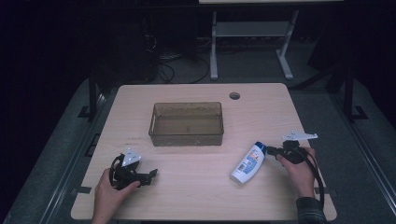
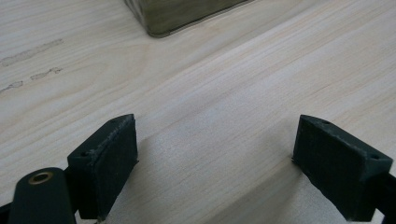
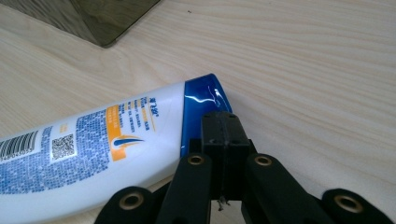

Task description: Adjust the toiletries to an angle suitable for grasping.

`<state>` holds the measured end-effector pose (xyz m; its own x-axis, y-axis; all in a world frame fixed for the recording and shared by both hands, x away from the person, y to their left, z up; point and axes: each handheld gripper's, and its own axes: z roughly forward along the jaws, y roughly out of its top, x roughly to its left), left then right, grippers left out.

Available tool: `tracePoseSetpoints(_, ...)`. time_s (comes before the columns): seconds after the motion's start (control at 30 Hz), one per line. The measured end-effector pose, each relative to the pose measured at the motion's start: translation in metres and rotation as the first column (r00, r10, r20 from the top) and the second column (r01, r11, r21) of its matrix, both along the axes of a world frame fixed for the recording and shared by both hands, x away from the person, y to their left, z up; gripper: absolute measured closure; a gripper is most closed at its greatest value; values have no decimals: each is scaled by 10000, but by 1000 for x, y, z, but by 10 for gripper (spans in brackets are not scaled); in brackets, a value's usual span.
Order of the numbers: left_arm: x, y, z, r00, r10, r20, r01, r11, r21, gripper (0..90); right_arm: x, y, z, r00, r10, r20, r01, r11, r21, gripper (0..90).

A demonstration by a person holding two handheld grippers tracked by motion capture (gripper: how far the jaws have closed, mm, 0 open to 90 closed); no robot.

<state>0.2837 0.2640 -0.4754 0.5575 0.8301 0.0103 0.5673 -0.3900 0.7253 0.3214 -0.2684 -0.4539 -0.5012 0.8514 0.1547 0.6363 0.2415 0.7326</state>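
right tool (image 3: 225, 123), shut, touching bottle (image 3: 93, 144) cap

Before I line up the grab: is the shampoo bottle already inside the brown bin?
No, the shampoo bottle lies on its side on the table, apart from the brown bin.

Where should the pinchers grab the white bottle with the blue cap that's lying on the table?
Probably across the middle of the white plastic bottle, coming down from above. It lies flat on the wooden table, so its narrow sides are free, and the blue cap end tapers and might slip.
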Motion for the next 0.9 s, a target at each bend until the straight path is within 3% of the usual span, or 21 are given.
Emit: tracePoseSetpoints(0.9,0,0,0,10000,13,6,-13,10000,-25,125,7,9,-4,9993,357,-124,-358,9994,-39,900)
